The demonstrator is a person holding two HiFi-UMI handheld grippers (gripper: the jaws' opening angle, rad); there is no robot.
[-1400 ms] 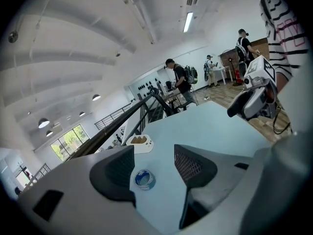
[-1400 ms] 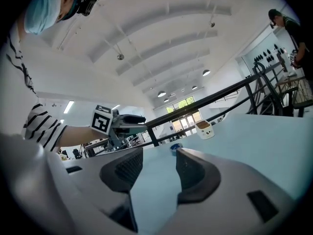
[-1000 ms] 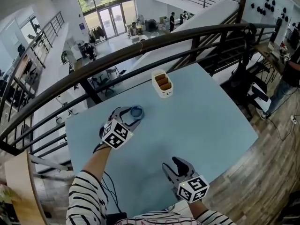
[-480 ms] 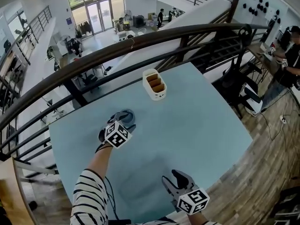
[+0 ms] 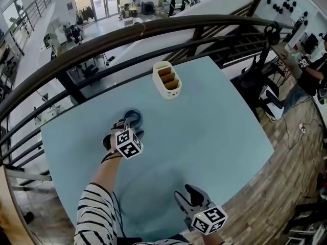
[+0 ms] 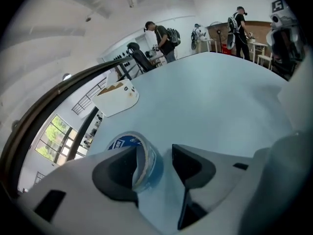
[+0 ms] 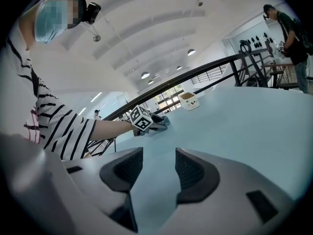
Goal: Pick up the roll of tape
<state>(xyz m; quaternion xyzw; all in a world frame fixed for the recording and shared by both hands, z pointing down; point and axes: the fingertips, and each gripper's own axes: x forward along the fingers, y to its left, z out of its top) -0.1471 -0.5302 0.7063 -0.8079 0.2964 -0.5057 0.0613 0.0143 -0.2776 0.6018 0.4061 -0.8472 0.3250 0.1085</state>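
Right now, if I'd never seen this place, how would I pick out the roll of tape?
Find the pale blue table beside the dark curved railing. Towards its left side, the left claw reaches over a small ring lying flat, the roll of tape, with its wall between the open jaws. It is blue and round, unlike the white container further back.

One roll of tape (image 5: 133, 117), one container (image 5: 167, 79), one table (image 5: 219, 131), two tongs (image 5: 131, 124) (image 5: 185, 193)

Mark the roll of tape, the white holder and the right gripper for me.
roll of tape (image 6: 149, 164): left gripper view, on its outer band.
white holder (image 5: 171, 92): head view, on its near wall.
right gripper (image 7: 157, 166): right gripper view, midway between its open jaws.
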